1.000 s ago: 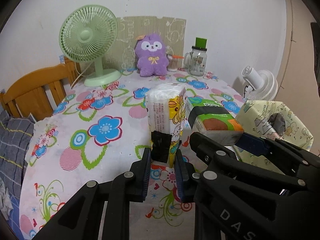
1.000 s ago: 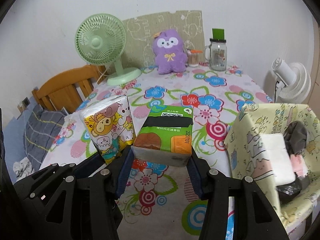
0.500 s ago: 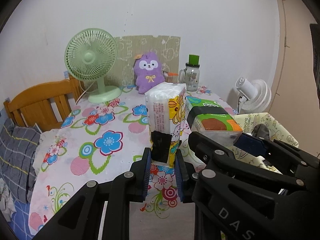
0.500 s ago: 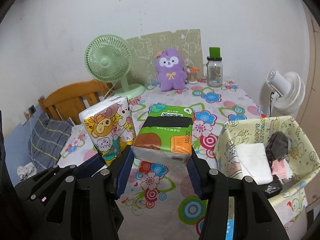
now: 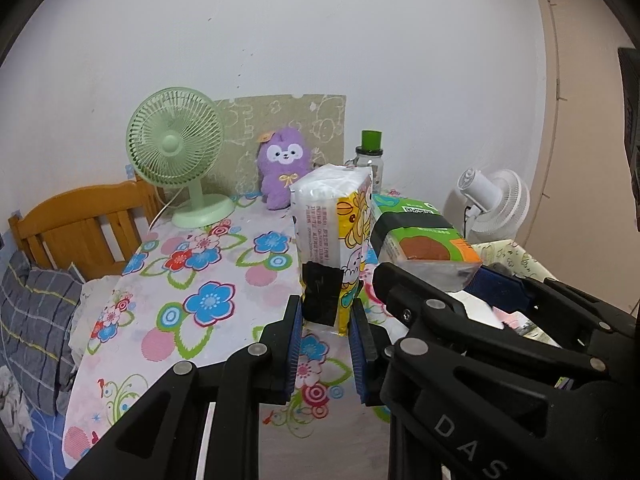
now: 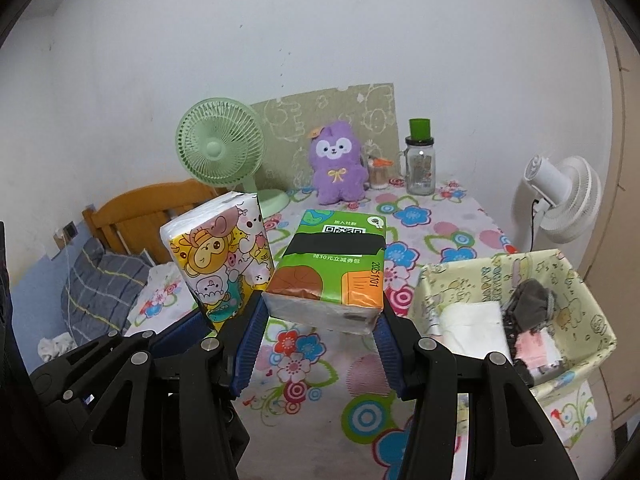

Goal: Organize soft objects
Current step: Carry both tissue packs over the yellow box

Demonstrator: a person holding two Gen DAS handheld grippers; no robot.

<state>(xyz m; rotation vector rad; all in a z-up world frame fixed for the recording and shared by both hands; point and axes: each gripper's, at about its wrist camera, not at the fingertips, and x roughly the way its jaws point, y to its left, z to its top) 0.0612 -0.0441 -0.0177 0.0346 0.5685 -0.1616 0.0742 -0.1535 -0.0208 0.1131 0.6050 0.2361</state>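
Left wrist view: compared with a second earlier, more wall was seen above the worktop (image 5: 224, 280) and the far things sat lower and smaller in the picture, so both packs were carried higher than before. The grips themselves were unchanged.

The left claw (image 5: 326, 322) was clamped narrowly on the lower end of the cartoon tissue pack (image 5: 332, 232), which was held upright above the flowered cloth. This pack was a tall soft block in glossy printed plastic, with clear film at its top and a black band near its base.

In the right wrist view, the right claw (image 6: 320, 322) was closed at a middling width on the green tissue pack (image 6: 334, 268), which was held flat above the worktop, just beside the cartoon pack. A black band was wrapped across its green and orange wrapper, and white tissue showed at its near end.

A fabric basket (image 6: 568, 276) with printed pale yellow walls was seen at the right edge of the worktop, with white, grey and pink soft items lying inside. A purple plush toy (image 6: 338, 164), fuzzy and rounded, was set at the far edge between a green fan (image 6: 220, 148) and a glass jar (image 6: 420, 160).
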